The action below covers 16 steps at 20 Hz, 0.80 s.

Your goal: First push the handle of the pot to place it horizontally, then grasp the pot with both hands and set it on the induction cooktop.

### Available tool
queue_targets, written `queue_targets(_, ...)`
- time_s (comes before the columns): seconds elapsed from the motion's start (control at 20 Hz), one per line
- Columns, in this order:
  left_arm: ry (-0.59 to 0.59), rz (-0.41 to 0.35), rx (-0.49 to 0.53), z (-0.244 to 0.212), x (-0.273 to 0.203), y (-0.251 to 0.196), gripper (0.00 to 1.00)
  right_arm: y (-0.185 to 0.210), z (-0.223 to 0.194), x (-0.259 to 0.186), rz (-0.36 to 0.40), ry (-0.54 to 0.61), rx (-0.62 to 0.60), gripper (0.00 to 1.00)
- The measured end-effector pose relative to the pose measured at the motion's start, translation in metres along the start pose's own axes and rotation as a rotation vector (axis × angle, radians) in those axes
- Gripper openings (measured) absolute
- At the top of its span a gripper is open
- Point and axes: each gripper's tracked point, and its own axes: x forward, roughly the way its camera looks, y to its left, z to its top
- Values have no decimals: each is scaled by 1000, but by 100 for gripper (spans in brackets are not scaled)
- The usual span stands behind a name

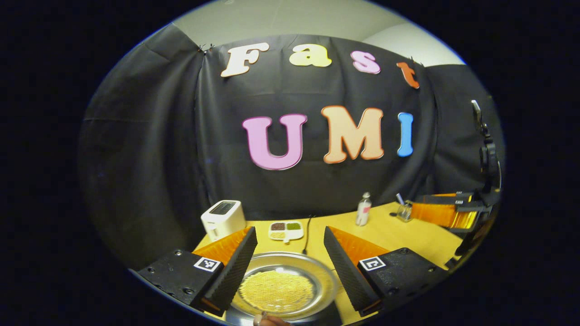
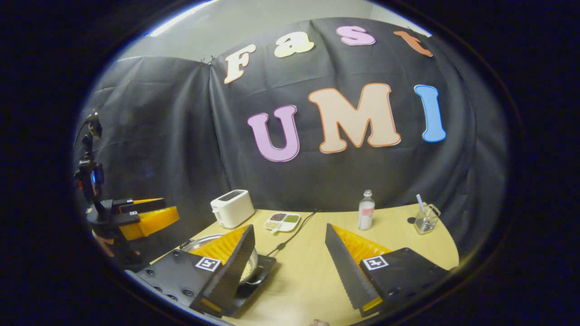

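Note:
A shiny metal pot [image 1: 290, 285] with yellow grains in it lies just below and between the fingers of my left gripper [image 1: 289, 230], which is open and above it, touching nothing. In the right gripper view the pot [image 2: 250, 267] rests on the black induction cooktop [image 2: 265, 267], half hidden behind a finger. My right gripper [image 2: 290, 227] is open over bare table to the right of the cooktop. Each gripper also shows far off in the other view: the right gripper [image 1: 446, 213] and the left gripper [image 2: 145, 213]. I cannot make out the pot's handle.
On the wooden table [image 2: 394, 235], along the back, stand a white toaster [image 2: 232, 208], a sectioned dish of grains [image 2: 282, 222], a bottle [image 2: 366, 210] and a glass with a straw [image 2: 426, 219]. A black cable [image 2: 294, 233] runs back from the cooktop.

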Motion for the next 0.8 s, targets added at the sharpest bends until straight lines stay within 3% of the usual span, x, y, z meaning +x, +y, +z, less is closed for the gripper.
queue_targets(0.05,-6,-3,-9,3,-4,-19,95,-12,4,-9,3,-11,-2,94)
queue_targets(0.45,-56,-6,-38,17,-31,-134,94,-76,19,-70,70,-42,-2,97)
queue_targets(0.8,-42,-48,-65,12,-37,-170,95,-95,14,-87,57,-43,21,94)
